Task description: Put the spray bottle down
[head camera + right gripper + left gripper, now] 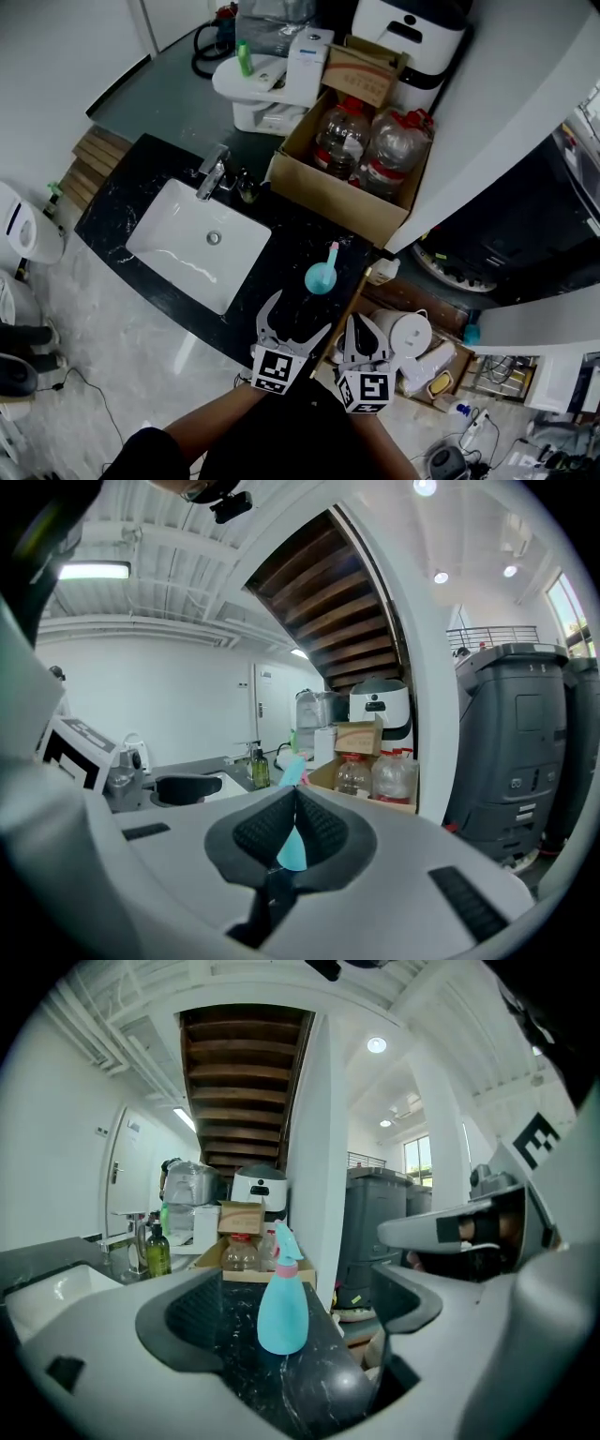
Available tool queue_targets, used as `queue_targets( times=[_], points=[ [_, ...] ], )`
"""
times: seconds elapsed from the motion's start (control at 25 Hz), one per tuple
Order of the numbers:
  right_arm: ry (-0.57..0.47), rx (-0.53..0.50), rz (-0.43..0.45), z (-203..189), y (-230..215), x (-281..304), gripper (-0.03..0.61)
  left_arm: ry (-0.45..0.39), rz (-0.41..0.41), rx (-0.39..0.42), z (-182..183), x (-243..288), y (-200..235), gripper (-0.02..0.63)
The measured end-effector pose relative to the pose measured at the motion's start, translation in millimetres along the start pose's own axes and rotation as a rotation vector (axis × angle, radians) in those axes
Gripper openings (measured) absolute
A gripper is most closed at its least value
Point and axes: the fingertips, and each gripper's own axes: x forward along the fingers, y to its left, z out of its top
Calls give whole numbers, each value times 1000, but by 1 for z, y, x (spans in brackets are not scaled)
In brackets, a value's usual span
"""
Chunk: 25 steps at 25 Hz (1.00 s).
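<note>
Standing upright on the black counter at frame centre, the spray bottle appears set down. The left gripper gapes wide and empty, short of the bottle. The right gripper is closed on nothing. Next move: draw both clear without toppling it.

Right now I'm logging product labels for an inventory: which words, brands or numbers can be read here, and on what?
No text can be read in any view.
Red labels on the clear plastic jugs in the brown cardboard box: too small to read.
Turquoise plastic spray bottle: no print shows.
Square markers on the left gripper and right gripper: black-and-white patterns, not letters.
</note>
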Motion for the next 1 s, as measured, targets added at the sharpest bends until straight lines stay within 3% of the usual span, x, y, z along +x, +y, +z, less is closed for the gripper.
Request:
queue_targets(
  times=[0.16,0.28,0.36,0.68,1.0],
  points=[
    [-24,-35,-10,10,26,-25,15,41,-15,-37,7,-36,-7,482],
    [-59,-50,7,22,50,-42,15,32,13,-26,18,-67,-6,342],
    [-76,-34,23,28,64,-52,15,6,21,-15,27,-86,-8,185],
    [-100,-33,78,32,108,-81,15,-67,40,-31,44,-141,-16,84],
    [-203,-33,114,65,138,-104,15,-128,110,-17,60,-178,-10,18]
  ],
)
